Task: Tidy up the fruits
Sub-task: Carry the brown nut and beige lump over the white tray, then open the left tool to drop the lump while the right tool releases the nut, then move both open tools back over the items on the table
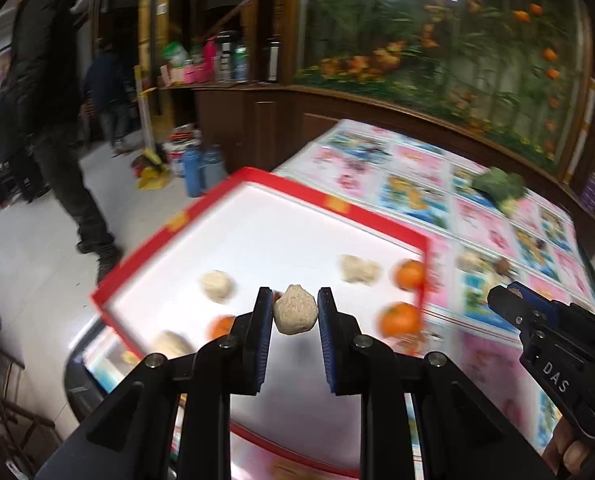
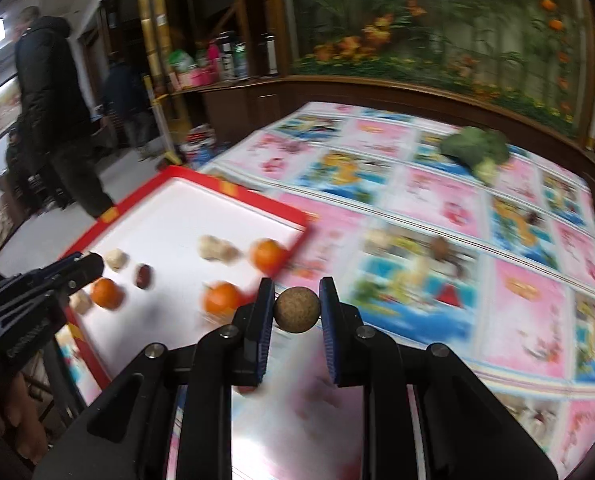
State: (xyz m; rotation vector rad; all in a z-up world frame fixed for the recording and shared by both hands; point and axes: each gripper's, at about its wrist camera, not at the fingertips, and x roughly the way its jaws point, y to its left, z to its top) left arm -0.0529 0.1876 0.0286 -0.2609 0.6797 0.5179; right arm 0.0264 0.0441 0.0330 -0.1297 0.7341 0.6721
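My left gripper (image 1: 294, 312) is shut on a pale lumpy fruit (image 1: 295, 310) and holds it above the white tray with a red rim (image 1: 297, 192). Several pale lumps and oranges (image 1: 401, 318) lie in the tray. My right gripper (image 2: 296, 310) is shut on a small round brown fruit (image 2: 296, 310), held above the patterned tablecloth (image 2: 517, 292) just right of the tray (image 2: 233, 190). The right gripper also shows in the left wrist view (image 1: 505, 294). The left gripper shows at the left edge of the right wrist view (image 2: 87, 262). A dark red fruit (image 2: 142, 276) lies in the tray.
A broccoli head (image 2: 477, 148) lies at the far side of the table. Small brown items (image 2: 441, 248) lie on the cloth right of the tray. A person in a dark coat (image 2: 53, 112) stands on the floor to the left. Wooden cabinets line the back.
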